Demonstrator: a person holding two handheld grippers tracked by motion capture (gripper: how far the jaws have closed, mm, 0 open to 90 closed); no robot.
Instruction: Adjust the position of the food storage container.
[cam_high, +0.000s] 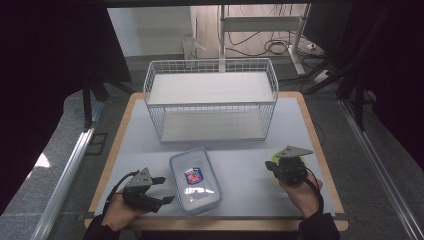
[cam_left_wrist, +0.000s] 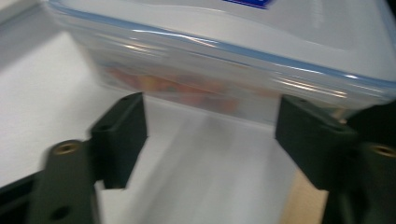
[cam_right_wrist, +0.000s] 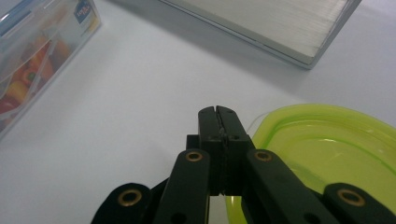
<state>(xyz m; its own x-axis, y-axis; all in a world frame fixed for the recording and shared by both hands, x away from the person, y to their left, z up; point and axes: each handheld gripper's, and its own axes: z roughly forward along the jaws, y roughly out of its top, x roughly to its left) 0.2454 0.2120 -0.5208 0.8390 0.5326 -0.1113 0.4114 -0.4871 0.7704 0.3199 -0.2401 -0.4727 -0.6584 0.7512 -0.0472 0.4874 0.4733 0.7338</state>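
Your left hand-held gripper (cam_left_wrist: 210, 135) stood released, its jaws apart, just short of the clear rectangular plastic box with a blue-rimmed lid (cam_left_wrist: 224, 51); orange and red food showed through its glossy wall. Your right hand-held gripper (cam_right_wrist: 218, 112) was clenched empty beside a translucent lime-green rounded lid (cam_right_wrist: 327, 149) on the smooth white tabletop (cam_right_wrist: 140, 84).

wire basket (cam_high: 210, 102) blocking back, bare front table (cam_high: 245, 172)

Glossy clear plastic box (cam_high: 195, 180), white wire basket (cam_high: 210, 100), matt black jaws
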